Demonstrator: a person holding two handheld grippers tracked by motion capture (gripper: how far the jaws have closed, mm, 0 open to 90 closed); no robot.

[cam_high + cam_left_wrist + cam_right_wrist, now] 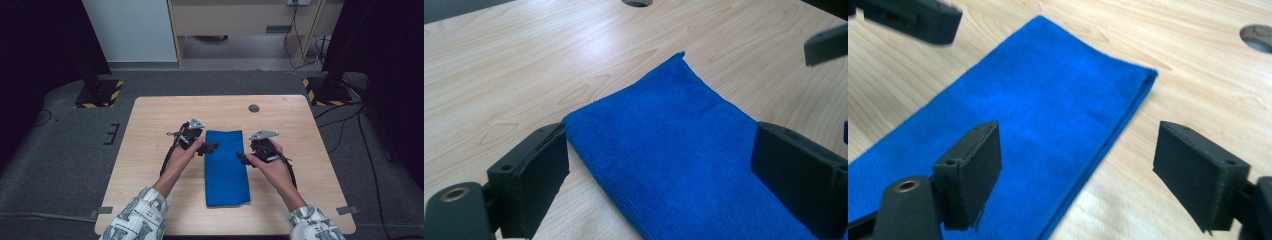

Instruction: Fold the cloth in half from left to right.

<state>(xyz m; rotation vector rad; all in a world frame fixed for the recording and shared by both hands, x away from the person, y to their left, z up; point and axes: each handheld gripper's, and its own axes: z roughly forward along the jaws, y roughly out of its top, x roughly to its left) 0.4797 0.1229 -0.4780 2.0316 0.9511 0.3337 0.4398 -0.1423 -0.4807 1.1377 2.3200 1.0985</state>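
a blue microfibre cloth [227, 167], folded into a long narrow strip, lies flat in the middle of the wooden table [150, 120], its length running away from the person. the left gripper [210, 148] hovers at the strip's left edge and the right gripper [242, 158] at its right edge, both near the far end. each has its jaws spread apart with nothing between the pads. the cloth looks light, soft and limp, so it will sag and unfold if lifted by one layer. the best hold is likely the far corners [681, 56], pinching all the stacked layers together at the folded edge [1128, 107].
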